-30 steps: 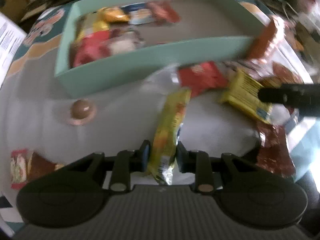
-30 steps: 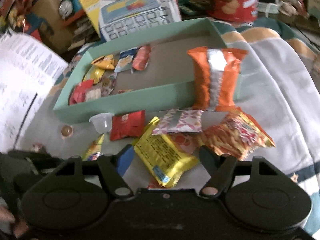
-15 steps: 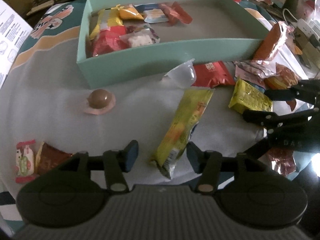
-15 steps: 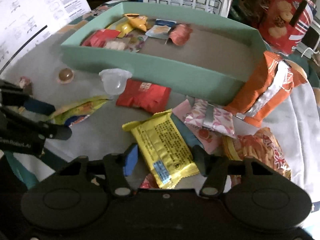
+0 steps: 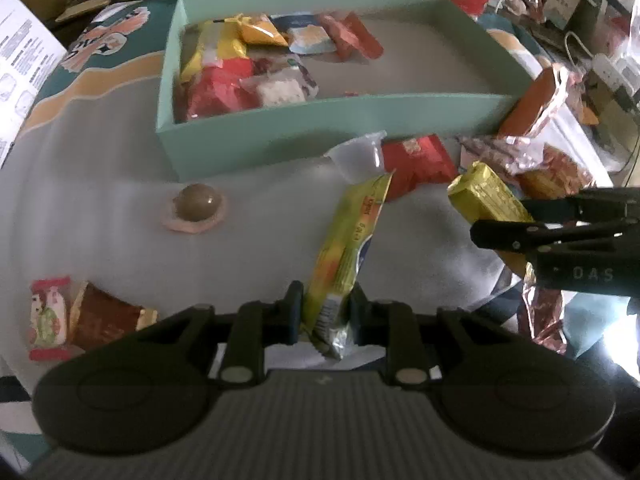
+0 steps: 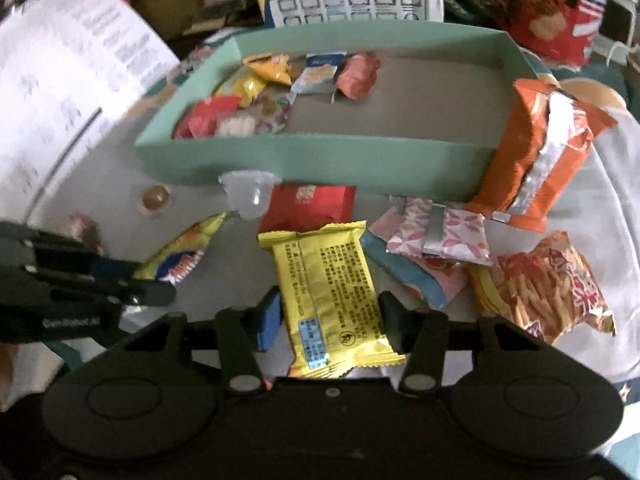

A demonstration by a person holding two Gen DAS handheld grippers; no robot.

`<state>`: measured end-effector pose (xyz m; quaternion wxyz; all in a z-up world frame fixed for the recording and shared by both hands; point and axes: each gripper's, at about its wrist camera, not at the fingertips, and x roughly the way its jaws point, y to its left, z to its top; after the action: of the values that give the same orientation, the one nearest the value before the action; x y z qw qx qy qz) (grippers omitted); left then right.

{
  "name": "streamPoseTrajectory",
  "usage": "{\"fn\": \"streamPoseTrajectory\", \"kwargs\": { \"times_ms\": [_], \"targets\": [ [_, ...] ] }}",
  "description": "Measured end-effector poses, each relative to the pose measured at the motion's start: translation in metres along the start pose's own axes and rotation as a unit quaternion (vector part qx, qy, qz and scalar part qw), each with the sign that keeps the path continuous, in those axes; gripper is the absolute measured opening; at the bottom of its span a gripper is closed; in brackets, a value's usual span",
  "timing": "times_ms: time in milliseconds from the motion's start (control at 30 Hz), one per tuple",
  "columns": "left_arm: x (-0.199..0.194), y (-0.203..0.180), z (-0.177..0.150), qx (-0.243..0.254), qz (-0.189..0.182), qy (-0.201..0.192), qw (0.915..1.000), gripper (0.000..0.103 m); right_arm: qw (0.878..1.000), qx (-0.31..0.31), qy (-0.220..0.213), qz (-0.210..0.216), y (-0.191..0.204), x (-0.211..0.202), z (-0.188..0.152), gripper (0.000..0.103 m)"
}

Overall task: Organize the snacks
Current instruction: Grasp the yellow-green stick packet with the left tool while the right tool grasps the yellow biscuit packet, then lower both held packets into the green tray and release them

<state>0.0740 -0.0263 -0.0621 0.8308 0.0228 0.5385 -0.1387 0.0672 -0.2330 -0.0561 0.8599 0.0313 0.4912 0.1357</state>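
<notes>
The left gripper point(image 5: 323, 309) is clamped on the near end of a long yellow-green snack bar point(image 5: 349, 240), both pads pressed against the wrapper. The bar runs forward from the jaws over the grey cloth point(image 5: 100, 208), and its far tip touches a clear plastic jelly cup point(image 5: 358, 156) lying on its side. Just beyond the cup, ahead of this gripper, stands the mint-green box point(image 5: 320, 128), its left part already holding a heap of small wrapped snacks point(image 5: 240, 76), its right part bare. Ahead and to the left, a round chocolate candy point(image 5: 196, 207) sits alone on the cloth; close by the left finger lie two small packets point(image 5: 80, 316).

The right gripper point(image 6: 331, 320) has its jaws closing around a flat yellow packet point(image 6: 330, 284) printed with black text. The packet lies between the pads, the blue left pad close to its edge; whether either pad presses on it yet I cannot tell. Directly ahead of the packet is a red sachet point(image 6: 312, 206), resting near the front wall of the box. To the right, an orange chip bag point(image 6: 540, 152) leans upright against the box's corner, with a pink patterned wrapper point(image 6: 440, 232) and a bag picturing fries point(image 6: 544, 288) nearer the right finger.
</notes>
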Motion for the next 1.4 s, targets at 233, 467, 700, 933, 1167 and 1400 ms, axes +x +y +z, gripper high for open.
{"fn": "streamPoseTrajectory", "kwargs": {
  "times_ms": [233, 467, 700, 933, 1167, 1400],
  "targets": [
    [-0.032, -0.004, 0.010, -0.010, -0.008, -0.036, 0.9993, 0.023, 0.999, 0.019, -0.027, 0.030, -0.004, -0.027, 0.012, 0.050],
    [-0.052, -0.008, 0.043, -0.011, -0.006, -0.071, 0.9974, 0.023, 0.996, 0.047, -0.061, 0.034, -0.016, -0.046, 0.036, 0.050],
    [-0.037, -0.020, 0.109, 0.001, 0.002, -0.087, 0.9962, 0.023, 0.992, 0.091, -0.091, 0.015, -0.050, -0.053, 0.090, 0.050],
    [0.007, -0.041, 0.190, 0.001, -0.013, -0.084, 0.9963, 0.023, 0.986, 0.147, -0.081, -0.018, -0.109, -0.019, 0.157, 0.050],
    [0.073, -0.055, 0.253, -0.018, -0.024, -0.054, 0.9981, 0.023, 0.984, 0.160, -0.060, -0.040, -0.150, 0.037, 0.200, 0.050],
    [0.123, -0.062, 0.281, -0.024, -0.024, -0.030, 0.9990, 0.023, 0.985, 0.161, -0.038, -0.046, -0.172, 0.083, 0.217, 0.051]
  ]
}}
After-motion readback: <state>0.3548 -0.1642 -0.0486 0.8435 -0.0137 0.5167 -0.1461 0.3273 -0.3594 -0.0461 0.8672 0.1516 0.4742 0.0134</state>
